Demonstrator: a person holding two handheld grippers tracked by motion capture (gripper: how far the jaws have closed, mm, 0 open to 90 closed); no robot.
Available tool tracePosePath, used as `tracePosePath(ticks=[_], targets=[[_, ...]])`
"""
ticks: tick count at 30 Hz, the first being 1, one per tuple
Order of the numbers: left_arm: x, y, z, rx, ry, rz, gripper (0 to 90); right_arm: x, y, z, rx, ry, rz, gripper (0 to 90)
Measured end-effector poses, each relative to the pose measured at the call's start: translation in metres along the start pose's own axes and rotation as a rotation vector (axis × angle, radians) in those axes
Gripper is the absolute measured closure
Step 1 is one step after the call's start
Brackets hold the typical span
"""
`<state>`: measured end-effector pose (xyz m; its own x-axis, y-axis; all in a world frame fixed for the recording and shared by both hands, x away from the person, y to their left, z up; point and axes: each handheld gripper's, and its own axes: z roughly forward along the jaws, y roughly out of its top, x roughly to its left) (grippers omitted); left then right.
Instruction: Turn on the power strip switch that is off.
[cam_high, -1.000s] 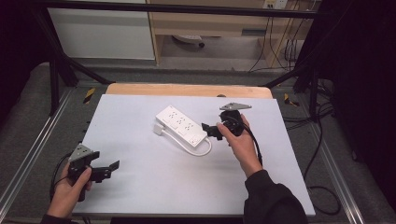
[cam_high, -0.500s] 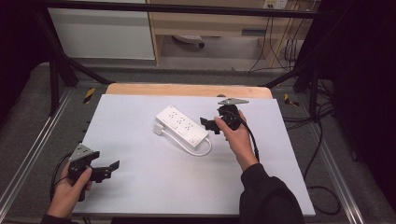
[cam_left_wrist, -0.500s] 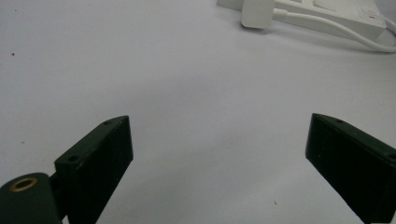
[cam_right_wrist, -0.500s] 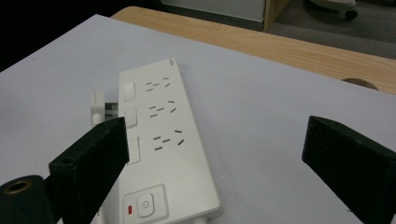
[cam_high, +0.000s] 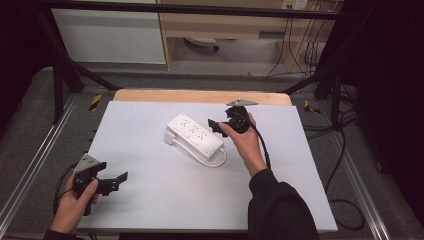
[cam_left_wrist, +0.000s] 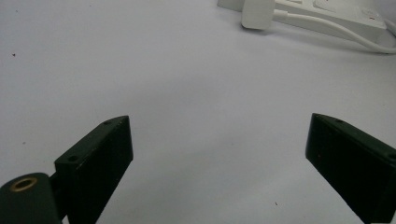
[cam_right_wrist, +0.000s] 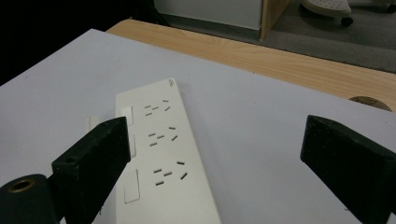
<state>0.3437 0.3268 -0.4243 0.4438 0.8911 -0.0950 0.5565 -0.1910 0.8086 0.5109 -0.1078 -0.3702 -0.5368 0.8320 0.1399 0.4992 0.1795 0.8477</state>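
A white power strip (cam_high: 195, 134) lies slantwise in the middle of the white mat, with its plug (cam_high: 170, 139) at its left end and its cord looped at the near end (cam_high: 212, 161). My right gripper (cam_high: 218, 126) is held just right of the strip's far end, open, jaws pointing at it. In the right gripper view the strip (cam_right_wrist: 163, 154) lies below and left of the open right gripper (cam_right_wrist: 215, 163), with nothing gripped. My left gripper (cam_high: 114, 181) is open low over the mat's near left. The left gripper (cam_left_wrist: 219, 158) looks toward the plug (cam_left_wrist: 254, 14) and the strip (cam_left_wrist: 345, 16) far off.
The white mat (cam_high: 150, 210) covers a wooden table whose bare edge (cam_high: 200, 96) shows at the back, with a round hole (cam_right_wrist: 364, 100) in it. A metal frame surrounds the table. Cables (cam_high: 345, 150) hang to the right. A white cabinet (cam_high: 110, 35) stands behind.
My right gripper has moved a little away from the person and leftward, closer to the strip's far end. The left gripper and the strip have stayed put.
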Motion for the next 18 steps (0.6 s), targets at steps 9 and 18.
tracePosePath(ticks=[9, 18], targets=[[0.0, 0.0, 0.0, -0.002, 0.0, 0.0, 7.5, 0.002, 0.008, 0.015, -0.006, -0.023, 0.012, 8.8], [0.001, 0.0, 0.0, -0.004, -0.001, -0.002, 7.5, 0.01, 0.013, 0.027, -0.001, -0.023, 0.003, 8.6]])
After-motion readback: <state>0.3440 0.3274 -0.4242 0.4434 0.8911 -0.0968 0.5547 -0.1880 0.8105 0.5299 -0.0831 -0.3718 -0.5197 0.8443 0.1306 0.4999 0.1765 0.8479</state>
